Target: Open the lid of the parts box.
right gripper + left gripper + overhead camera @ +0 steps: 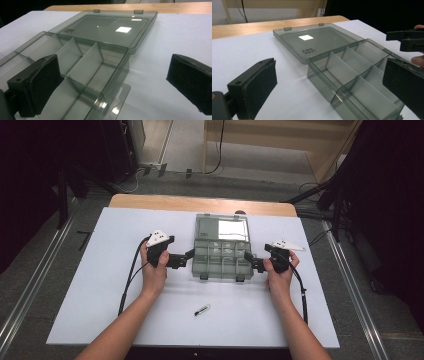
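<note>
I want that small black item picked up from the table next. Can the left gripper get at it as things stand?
Probably yes: the small black item lies alone on the white table, and the open left gripper has nothing between.

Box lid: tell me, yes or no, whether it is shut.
No, the lid lies folded back flat on the table, and the box shows its open compartments from above.

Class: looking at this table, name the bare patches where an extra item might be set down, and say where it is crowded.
Free: the white sheet left of the left tool, the strip right of the right tool, and the front edge around the small dark item. Crowded: the middle, where both tools flank the open compartment box.
</note>
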{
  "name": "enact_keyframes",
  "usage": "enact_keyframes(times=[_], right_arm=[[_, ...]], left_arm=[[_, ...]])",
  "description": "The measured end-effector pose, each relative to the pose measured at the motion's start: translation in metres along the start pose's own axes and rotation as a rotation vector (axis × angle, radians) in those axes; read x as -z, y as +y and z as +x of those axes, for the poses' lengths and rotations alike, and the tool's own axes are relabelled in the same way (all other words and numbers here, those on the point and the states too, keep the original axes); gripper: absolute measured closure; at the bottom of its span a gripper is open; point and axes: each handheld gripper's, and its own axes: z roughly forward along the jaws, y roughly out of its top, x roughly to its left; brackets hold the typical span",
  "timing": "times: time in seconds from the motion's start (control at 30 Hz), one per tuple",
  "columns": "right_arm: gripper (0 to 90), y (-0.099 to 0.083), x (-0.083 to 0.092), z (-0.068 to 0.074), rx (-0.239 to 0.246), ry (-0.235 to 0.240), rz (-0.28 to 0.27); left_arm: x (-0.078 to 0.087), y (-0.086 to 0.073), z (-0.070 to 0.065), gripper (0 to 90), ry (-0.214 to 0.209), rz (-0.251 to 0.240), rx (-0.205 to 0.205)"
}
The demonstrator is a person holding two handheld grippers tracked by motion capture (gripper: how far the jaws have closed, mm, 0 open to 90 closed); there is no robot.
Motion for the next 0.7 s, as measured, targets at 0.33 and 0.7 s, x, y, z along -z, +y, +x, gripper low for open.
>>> enact_keyframes(times=[0.33,0.7], right_arm=[[0.0,-0.006,0.017,0.009,0.042,-0.005,-0.019],[0.0,-0.018,0.034,0.022,0.061,0.003,-0.031]], left_arm=[[0.019,-0.014,0.001,0.0,0.018,-0.011,-0.008],[0.044,-0.02,-0.003,0.0,0.024,-0.044,-0.013]])
